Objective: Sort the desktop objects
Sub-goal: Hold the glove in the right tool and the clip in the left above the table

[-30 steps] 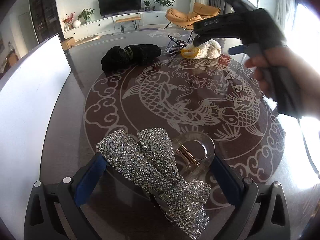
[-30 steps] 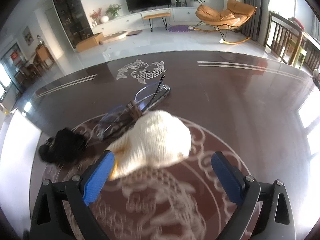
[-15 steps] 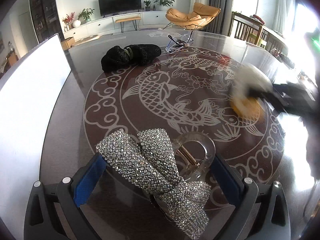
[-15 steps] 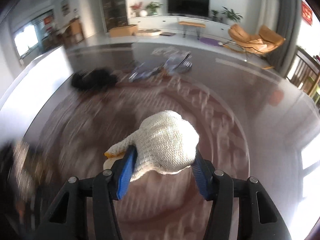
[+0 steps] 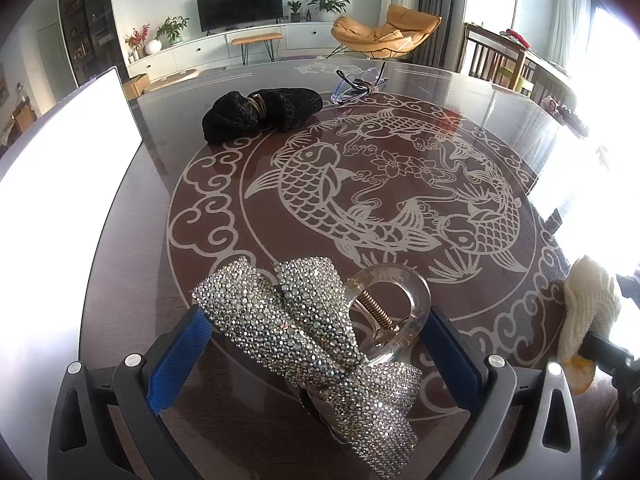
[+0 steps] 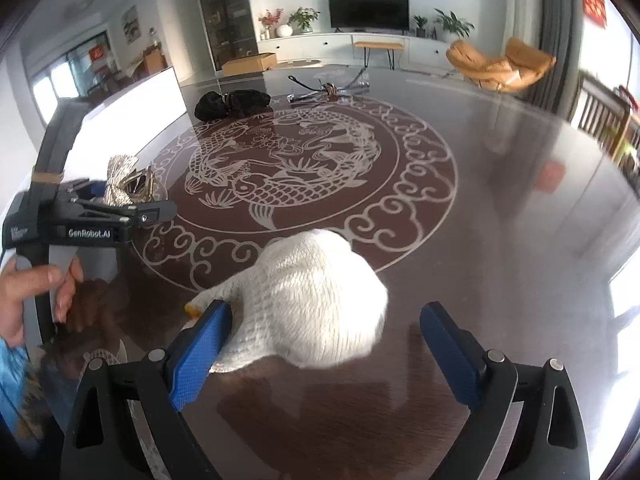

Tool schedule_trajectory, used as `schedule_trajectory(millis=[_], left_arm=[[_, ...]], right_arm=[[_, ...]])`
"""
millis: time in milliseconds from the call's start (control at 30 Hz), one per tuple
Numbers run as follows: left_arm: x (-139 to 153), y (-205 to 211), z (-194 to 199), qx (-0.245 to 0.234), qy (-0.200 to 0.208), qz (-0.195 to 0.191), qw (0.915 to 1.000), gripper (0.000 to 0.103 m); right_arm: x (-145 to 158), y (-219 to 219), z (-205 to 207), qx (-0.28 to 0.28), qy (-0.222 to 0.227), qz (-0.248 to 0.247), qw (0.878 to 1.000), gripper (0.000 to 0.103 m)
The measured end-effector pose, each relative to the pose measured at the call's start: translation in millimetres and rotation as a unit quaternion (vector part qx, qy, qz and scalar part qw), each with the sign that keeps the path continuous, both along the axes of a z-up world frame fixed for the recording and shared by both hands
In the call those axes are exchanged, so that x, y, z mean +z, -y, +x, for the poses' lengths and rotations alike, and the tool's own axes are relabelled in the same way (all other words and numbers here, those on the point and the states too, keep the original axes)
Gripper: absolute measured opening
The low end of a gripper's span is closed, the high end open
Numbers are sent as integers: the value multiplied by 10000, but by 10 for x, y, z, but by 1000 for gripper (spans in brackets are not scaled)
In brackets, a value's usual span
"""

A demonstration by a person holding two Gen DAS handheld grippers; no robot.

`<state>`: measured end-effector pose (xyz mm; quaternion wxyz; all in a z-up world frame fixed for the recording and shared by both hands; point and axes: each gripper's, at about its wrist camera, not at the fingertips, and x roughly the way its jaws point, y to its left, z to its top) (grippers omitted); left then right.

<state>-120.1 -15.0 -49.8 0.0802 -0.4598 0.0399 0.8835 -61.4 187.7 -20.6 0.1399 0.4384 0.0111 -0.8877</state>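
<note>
Behind the table stood a bright living room with a television at twelve o'clock and an orange lounge chair (image 5: 386,28) toward one o'clock. The round dark table (image 5: 400,128) carried a white koi medallion under glass, and a white board (image 5: 60,168) leaned along its edge at nine o'clock.

The right gripper (image 6: 324,344) was opening its jaws; the white knitted glove (image 6: 316,300) lay on the table between them, its left side against the left pad, the right pad well clear. In the left wrist view that glove (image 5: 588,304) sat at the medallion's rim at four o'clock.

The left gripper (image 5: 312,348) hung wide around a rhinestone bow hair clip (image 5: 304,328), but whether its pads pressed the clip could not be told. A hand (image 6: 36,292) gripped its handle.

A black scrunchie (image 5: 260,114) lay at eleven o'clock, with clear glasses (image 5: 360,84) just beyond at twelve.
</note>
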Motion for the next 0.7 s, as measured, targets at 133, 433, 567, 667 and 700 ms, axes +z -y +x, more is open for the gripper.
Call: schedule_trajectory(millis=[133, 433, 567, 667, 700], left_arm=[[-1, 0, 0, 0, 0, 1, 10000, 103], [-3, 2, -3, 2, 0, 1, 10000, 103], [-5, 2, -3, 1, 0, 0, 10000, 103], [-6, 2, -4, 2, -1, 1, 10000, 103], [-6, 2, -4, 2, -1, 1, 10000, 103]], right_arm=[[-28, 6, 3, -167, 54, -31, 9998, 103], [-24, 17, 1, -165, 55, 63, 9998, 103], [-24, 20, -3, -164, 57, 64, 9998, 103], [-23, 18, -3, -164, 57, 67, 9998, 103], [-26, 22, -3, -164, 56, 64, 9998, 103]])
